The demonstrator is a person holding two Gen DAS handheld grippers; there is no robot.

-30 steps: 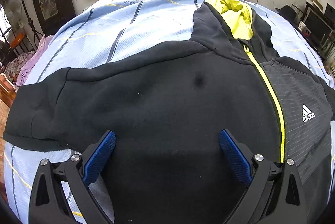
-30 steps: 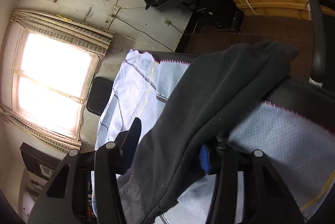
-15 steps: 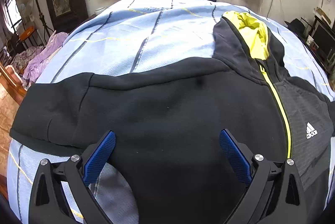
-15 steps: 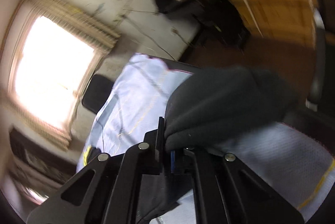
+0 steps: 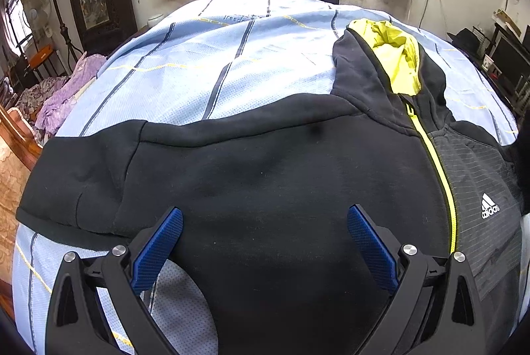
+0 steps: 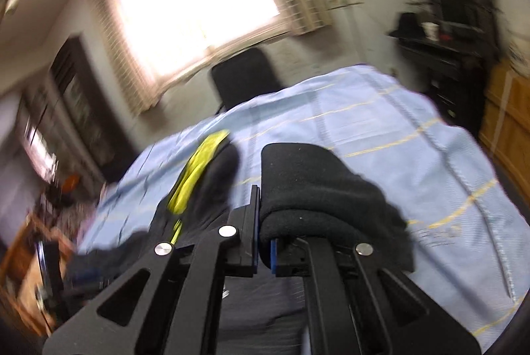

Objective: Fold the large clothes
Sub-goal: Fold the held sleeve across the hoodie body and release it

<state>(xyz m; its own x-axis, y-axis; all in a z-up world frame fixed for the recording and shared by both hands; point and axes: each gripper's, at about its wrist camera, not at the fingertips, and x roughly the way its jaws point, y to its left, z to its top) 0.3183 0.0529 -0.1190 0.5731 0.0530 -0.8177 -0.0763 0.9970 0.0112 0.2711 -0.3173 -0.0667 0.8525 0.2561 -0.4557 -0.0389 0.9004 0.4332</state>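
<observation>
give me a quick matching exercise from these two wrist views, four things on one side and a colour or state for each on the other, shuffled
Things:
1. left gripper
2. right gripper
3. hood lining
4. bed sheet

Colour or state:
A. light blue with dark and yellow lines
B. shut on the hoodie sleeve
C. bright yellow-green
D. open, above the black hoodie

Pairs: 1-D, 2-B, 3-C, 4-A

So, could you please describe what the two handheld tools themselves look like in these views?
Both match: the left tool and right tool have matte black frames with triangular cut-outs, round silver screw heads at the pivots, and fingers faced with textured blue pads. No cables, markings or sleeves show.
</observation>
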